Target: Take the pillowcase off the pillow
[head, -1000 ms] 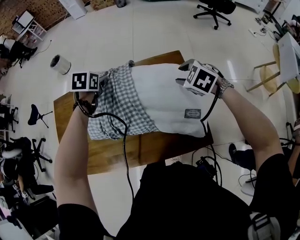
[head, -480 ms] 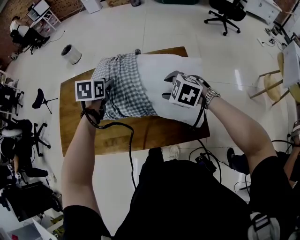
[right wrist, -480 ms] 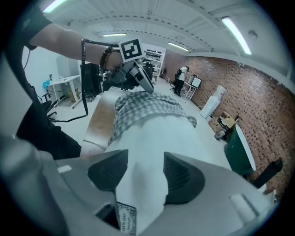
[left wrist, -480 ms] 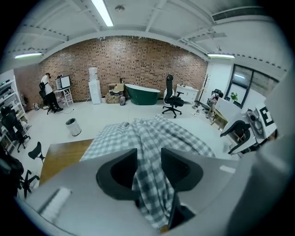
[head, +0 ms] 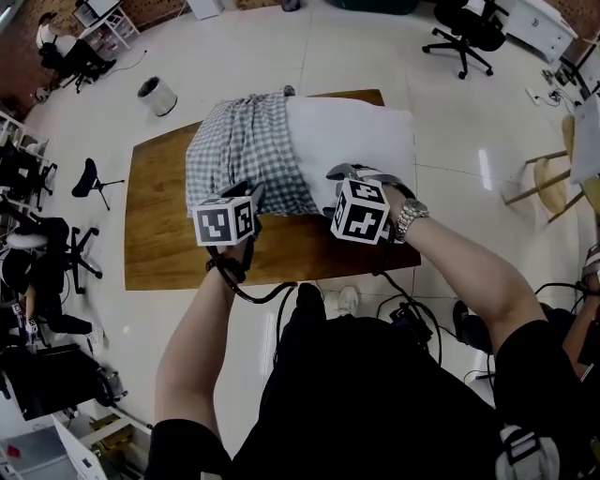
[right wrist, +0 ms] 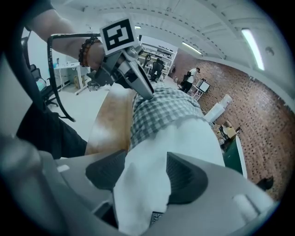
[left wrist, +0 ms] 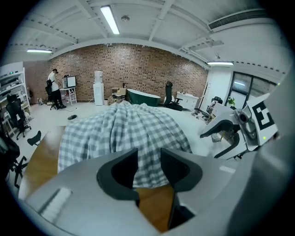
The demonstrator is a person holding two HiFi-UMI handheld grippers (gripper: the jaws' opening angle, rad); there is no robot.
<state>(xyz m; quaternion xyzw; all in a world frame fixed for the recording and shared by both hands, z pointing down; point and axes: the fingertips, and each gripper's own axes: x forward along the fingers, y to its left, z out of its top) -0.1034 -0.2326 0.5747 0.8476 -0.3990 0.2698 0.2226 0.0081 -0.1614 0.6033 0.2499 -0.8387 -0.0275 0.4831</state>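
Observation:
A white pillow lies on the wooden table, its left half inside a grey checked pillowcase. My left gripper is at the pillowcase's near hem. In the left gripper view the checked cloth shows just beyond the gripper; the jaws are closing a little, their pads apart. My right gripper is at the pillow's near right corner. In the right gripper view that white corner sits loosely between the jaws of the gripper, which are opening.
The table's near edge runs just below both grippers. A round bin stands on the floor at the far left. Office chairs and a wooden chair stand around the table.
My left gripper has moved from the pillowcase's left side round to its near hem. My right gripper has come toward the pillow's near corner and its jaws have widened.

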